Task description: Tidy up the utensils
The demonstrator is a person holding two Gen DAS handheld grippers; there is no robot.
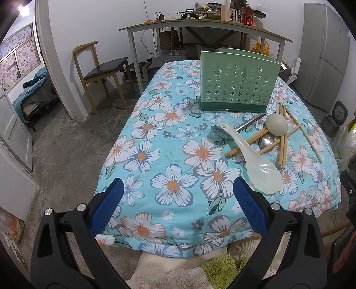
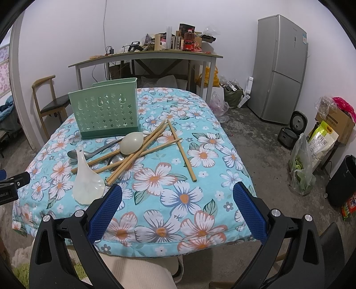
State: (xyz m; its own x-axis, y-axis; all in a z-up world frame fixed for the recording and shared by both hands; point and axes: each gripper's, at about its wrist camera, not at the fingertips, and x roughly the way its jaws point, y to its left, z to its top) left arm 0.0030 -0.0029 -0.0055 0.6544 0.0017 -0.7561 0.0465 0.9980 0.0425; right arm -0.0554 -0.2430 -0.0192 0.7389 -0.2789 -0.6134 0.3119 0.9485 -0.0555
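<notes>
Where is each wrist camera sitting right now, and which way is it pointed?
Left wrist: behind the open left gripper, at the table's near edge, facing the green utensil holder; the pile lies right.
Right wrist: behind the open right gripper, same edge, further right; the white spoon lies left, the fridge far right.
Shared: holder, spoon, chopsticks, floral cloth.

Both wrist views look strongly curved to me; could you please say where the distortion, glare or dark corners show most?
Left wrist view: the back table bows into an arc, a lamp glare burns top left, corners go black. Right wrist view: the fridge leans inward, corners dark too; the green holder and chopsticks stay sharp, lighting even.
</notes>
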